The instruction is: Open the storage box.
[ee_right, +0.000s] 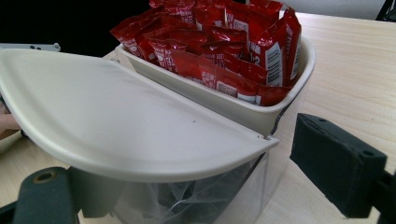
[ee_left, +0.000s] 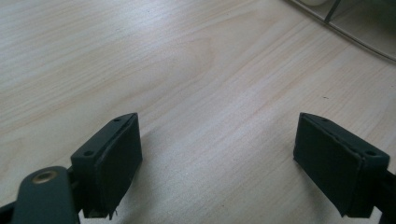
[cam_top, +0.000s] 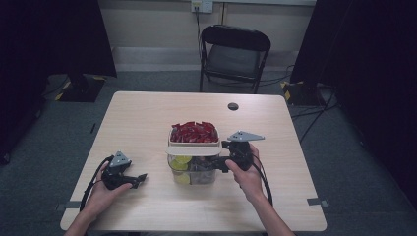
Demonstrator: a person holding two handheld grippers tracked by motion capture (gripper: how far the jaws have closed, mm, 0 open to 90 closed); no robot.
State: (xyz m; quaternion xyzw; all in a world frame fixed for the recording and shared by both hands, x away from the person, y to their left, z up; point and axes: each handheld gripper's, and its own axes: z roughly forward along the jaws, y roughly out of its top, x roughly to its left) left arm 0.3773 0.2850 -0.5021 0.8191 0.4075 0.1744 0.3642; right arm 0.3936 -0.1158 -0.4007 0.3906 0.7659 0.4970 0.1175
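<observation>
lid (ee_right: 121, 130) of the clear bin (cam_top: 193, 169) mid-tabletop (cam_top: 147, 118) looks light, stiff and slick, best taken by its rim, where the right hand-held gripper (ee_right: 205, 186) straddles it spread, the left hand-held gripper (ee_left: 229, 154) spread empty.

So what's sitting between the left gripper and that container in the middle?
Nothing: in the high view, bare wooden table separates the open left gripper from the lidded container.

My right gripper's (ee_right: 205, 186) left jaw hides behind the cream lid (ee_right: 116, 126). I can't tell what the dark stuff in the clear box (ee_right: 196, 200) is. The red packets (ee_right: 219, 42) are cut off at the top edge.
</observation>
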